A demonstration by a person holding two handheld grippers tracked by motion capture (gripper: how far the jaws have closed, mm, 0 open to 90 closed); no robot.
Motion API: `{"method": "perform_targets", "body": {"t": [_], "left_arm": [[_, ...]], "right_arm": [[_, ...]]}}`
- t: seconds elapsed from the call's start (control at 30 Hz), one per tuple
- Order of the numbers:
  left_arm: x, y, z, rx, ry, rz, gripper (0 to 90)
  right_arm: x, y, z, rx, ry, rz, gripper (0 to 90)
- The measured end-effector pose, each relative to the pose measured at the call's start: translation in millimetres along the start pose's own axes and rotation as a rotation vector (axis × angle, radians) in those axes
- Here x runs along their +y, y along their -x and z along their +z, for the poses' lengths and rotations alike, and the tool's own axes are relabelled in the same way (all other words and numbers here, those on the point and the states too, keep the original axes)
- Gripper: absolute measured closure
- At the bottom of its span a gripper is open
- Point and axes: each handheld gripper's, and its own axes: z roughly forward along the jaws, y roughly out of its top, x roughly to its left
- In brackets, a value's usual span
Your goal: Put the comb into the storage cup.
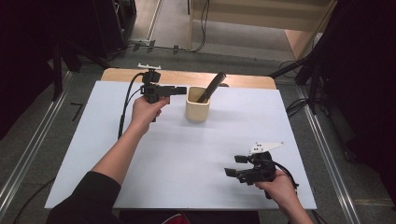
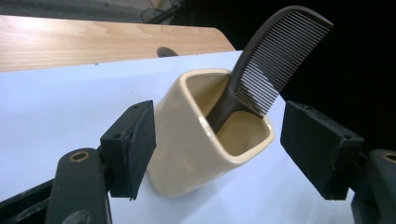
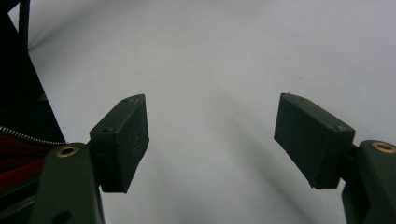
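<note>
A cream square ceramic cup (image 1: pixel 197 109) stands upright at the back middle of the white table cover (image 1: pixel 187 154). A dark brown comb (image 1: pixel 211 86) leans in it, teeth end up and tilted to the right. My left gripper (image 1: pixel 181 90) is held level just left of the cup's rim, pointing at it. In the left gripper view its jaws stand open, with the cup (image 2: pixel 187 149) and comb (image 2: pixel 275 51) just ahead between the pads (image 2: pixel 135 140), apart from them. My right gripper (image 1: pixel 232 166) rests low near the front right, open with nothing in it (image 3: pixel 210 135).
A strip of bare wooden table top (image 1: pixel 187 77) runs along the back edge behind the cup. Cables trail from both grippers. Dark stands and metal rails flank the table. A red garment with a zipper (image 3: pixel 18 149) shows at the near edge.
</note>
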Motion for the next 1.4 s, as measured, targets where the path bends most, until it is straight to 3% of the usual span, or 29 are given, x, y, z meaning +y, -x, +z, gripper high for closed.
{"method": "perform_targets", "body": {"t": [0.17,0.37,0.6,0.77,0.9,1.17,1.4], "left_arm": [[-7.2,-6.1,-8.5,0.017,-0.002,-0.013,29.3],[-20.1,-17.5,-15.1,-0.001,-0.008,-0.031,29.3],[-32.9,-20.7,-19.9,0.009,-0.042,-0.023,30.6],[-40.5,-17.2,-20.8,0.013,-0.072,0.004,31.0],[-48.3,-15.7,-22.7,-0.013,-0.078,-0.006,31.0],[-61.6,-9.4,-27.6,-0.016,-0.130,0.015,30.9],[-72.0,-5.5,-33.1,-0.038,-0.120,0.020,30.9]], "right_arm": [[-0.2,0.8,0.5,-0.004,0.002,0.006,24.3],[-0.1,-0.5,1.1,-0.002,0.000,0.006,24.3],[-0.1,-1.0,2.3,-0.005,-0.003,0.006,24.3],[-0.2,0.0,1.8,-0.008,-0.005,0.008,24.3],[0.0,-0.8,2.6,-0.009,-0.007,0.010,24.3],[-0.5,2.0,1.6,-0.015,-0.007,0.019,24.3],[-0.5,4.4,0.7,-0.016,-0.002,0.028,24.4]]}}
